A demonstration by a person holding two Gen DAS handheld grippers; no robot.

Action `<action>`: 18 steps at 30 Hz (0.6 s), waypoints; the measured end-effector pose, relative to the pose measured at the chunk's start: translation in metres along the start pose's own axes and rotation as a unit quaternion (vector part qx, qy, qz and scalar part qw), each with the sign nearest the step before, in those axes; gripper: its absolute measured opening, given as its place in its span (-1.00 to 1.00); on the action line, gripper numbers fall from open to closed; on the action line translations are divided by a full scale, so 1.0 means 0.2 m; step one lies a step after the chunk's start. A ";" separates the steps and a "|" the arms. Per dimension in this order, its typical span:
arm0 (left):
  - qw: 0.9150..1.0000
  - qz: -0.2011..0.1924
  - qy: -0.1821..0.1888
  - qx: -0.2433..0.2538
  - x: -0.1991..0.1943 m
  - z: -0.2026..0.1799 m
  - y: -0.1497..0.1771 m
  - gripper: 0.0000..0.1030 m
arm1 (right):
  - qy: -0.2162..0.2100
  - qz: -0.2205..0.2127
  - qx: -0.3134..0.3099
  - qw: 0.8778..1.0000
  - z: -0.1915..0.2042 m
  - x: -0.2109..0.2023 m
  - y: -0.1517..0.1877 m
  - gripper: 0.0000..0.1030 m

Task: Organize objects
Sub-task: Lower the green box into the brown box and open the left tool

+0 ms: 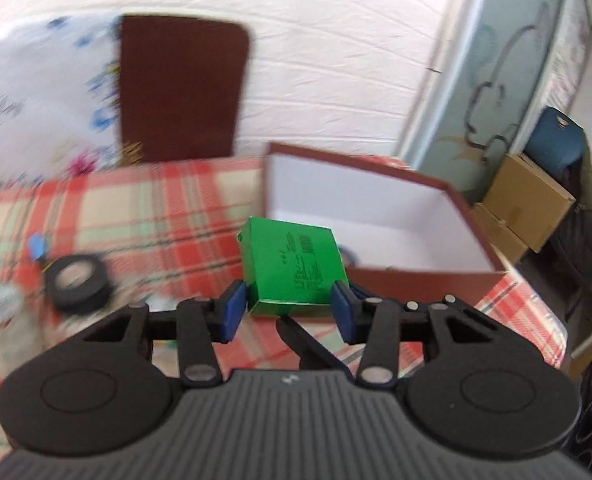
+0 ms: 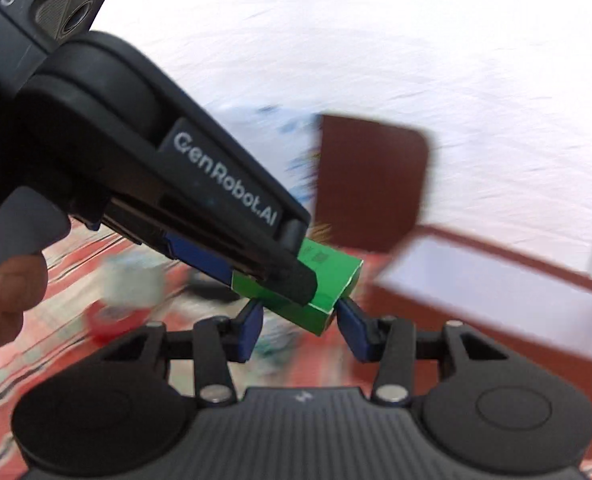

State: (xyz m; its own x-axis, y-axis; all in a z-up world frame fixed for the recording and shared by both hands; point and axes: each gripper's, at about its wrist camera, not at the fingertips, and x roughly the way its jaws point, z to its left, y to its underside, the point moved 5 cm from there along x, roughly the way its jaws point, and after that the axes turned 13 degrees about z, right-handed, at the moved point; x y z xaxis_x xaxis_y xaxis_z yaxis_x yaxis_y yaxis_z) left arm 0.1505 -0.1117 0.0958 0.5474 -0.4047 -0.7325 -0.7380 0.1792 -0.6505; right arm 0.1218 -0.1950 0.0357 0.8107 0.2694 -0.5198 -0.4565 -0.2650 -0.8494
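Observation:
A small green carton (image 1: 292, 268) hangs above the plaid tablecloth (image 1: 156, 208), in front of the open brown box with a white inside (image 1: 428, 282). My left gripper (image 1: 290, 308) is shut on the carton's near end, blue pads on both sides. In the right wrist view the left gripper (image 2: 232, 208) reaches in from the upper left with the green carton (image 2: 332, 276) clamped. My right gripper (image 2: 300, 320) sits just below, jaws apart. The carton's lower corner dips between its pads. The right pad (image 2: 350, 328) is at that corner; the left pad (image 2: 252, 328) stands off it.
A dark brown flat lid (image 1: 180, 88) leans upright behind the table. A black tape roll (image 1: 76, 280) and a small blue item (image 1: 36, 246) lie at the left. Cardboard boxes (image 1: 528, 200) and a blue chair (image 1: 556, 140) stand at the right. A person's hand (image 2: 8, 300) holds the left gripper.

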 end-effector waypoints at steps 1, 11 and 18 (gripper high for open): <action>1.000 -0.003 0.006 0.017 0.04 -0.08 -0.04 -0.08 | 0.014 -0.006 0.010 1.000 -0.07 -0.02 0.00 -0.17; 0.994 0.000 0.036 0.107 0.50 -0.64 -0.28 -0.06 | 0.130 0.014 0.104 0.986 -0.83 0.03 0.06 -0.13; 0.994 0.018 0.038 0.105 0.51 -0.63 -0.22 0.02 | 0.142 0.023 0.167 0.975 -1.02 0.07 0.13 0.10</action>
State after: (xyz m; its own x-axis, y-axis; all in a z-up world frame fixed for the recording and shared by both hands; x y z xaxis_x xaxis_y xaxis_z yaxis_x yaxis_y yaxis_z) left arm 0.1884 -0.2740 0.0756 0.4846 -0.4606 -0.7437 -0.6532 0.3749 -0.6578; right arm 0.1961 -0.3875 0.0253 0.8338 -0.0158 -0.5518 -0.5501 0.0592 -0.8330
